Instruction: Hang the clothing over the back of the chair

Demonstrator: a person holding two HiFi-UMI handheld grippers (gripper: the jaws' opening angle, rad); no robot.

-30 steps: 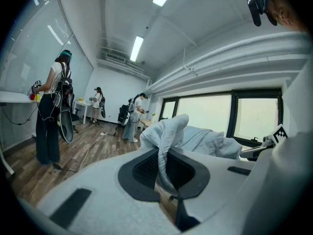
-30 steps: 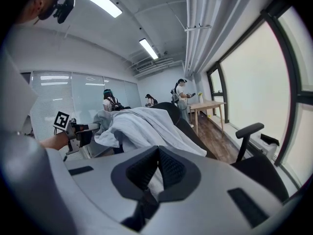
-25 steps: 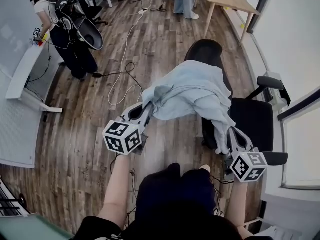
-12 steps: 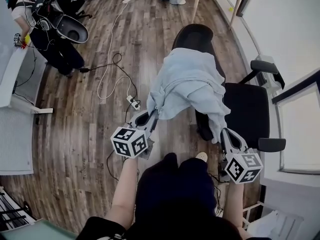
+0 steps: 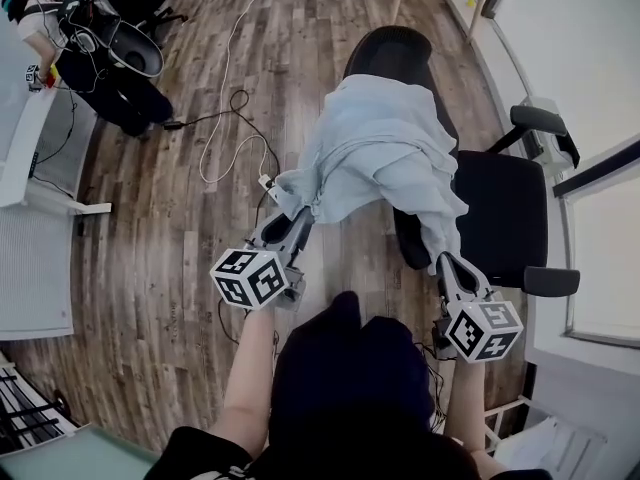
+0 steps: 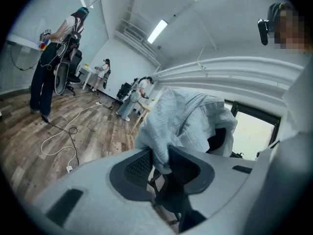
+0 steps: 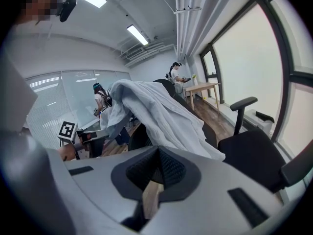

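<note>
I find the pale blue crumpled fabric garment (image 5: 385, 153) draped over the top edge of the backrest of the black upholstered office chair (image 5: 505, 218), its folds falling down the backrest's rear face toward the wood-plank floor (image 5: 170, 228). My left gripper (image 5: 292, 213) sits at the garment's lower left corner. Its jaws have just been opening and now stand narrowly apart, with a fold of the cloth hanging between them, not visibly pinched. My right gripper (image 5: 445, 261) is just below the garment's lower right tail. Its jaws meet at the tips with nothing between them, and the hem lies just beyond.
</note>
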